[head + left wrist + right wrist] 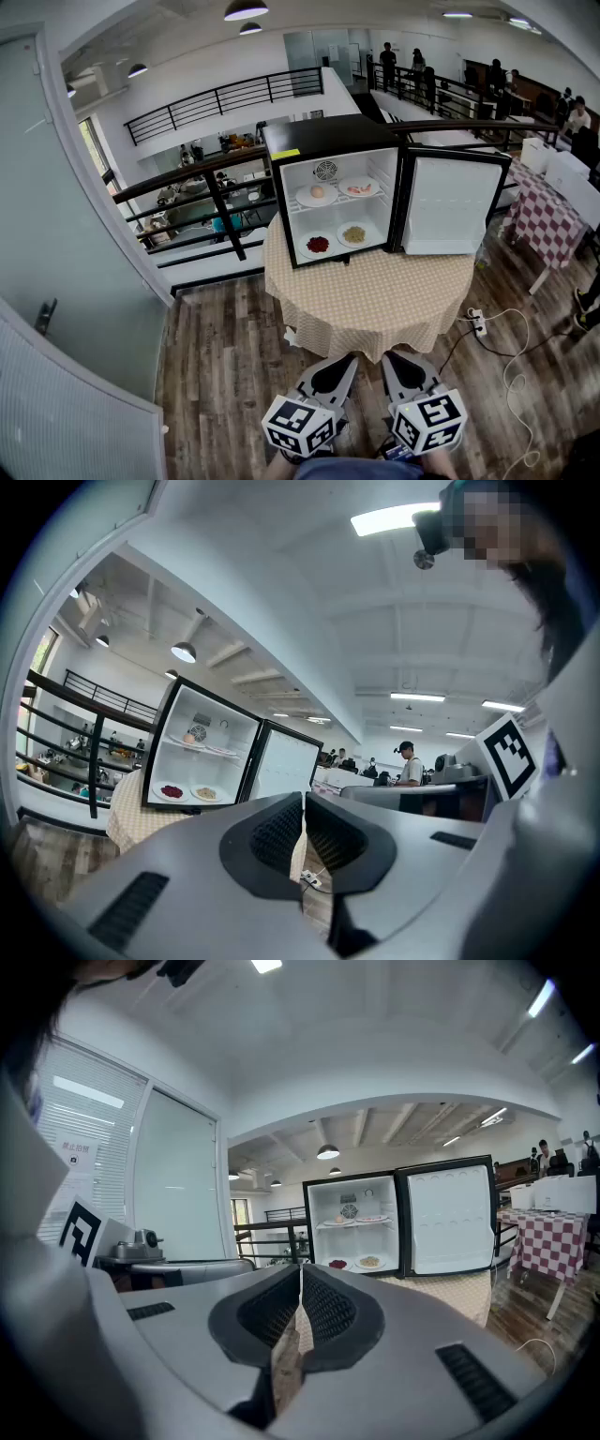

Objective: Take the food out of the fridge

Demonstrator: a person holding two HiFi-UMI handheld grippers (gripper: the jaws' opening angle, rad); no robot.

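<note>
A black mini fridge (323, 137) stands on a round table (375, 300) with a beige checked cloth, its door (445, 206) swung open to the right. The upper shelf carries a plate with a pale round food (317, 193) and a plate of pink food (359, 188). Below lie a plate of red food (318, 245) and a plate of yellowish food (353, 234). My left gripper (345, 361) and right gripper (392, 358) hang side by side near the table's front edge, both shut and empty. The fridge (202, 752) shows far beyond the shut left gripper (304, 799), and the fridge (361, 1222) beyond the shut right gripper (300, 1271).
A black railing (216, 178) runs behind the table. A power strip (478, 323) with a white cable lies on the wooden floor to the right. A red checked table (544, 220) stands at far right, a glass door (56, 216) at left. People stand far back.
</note>
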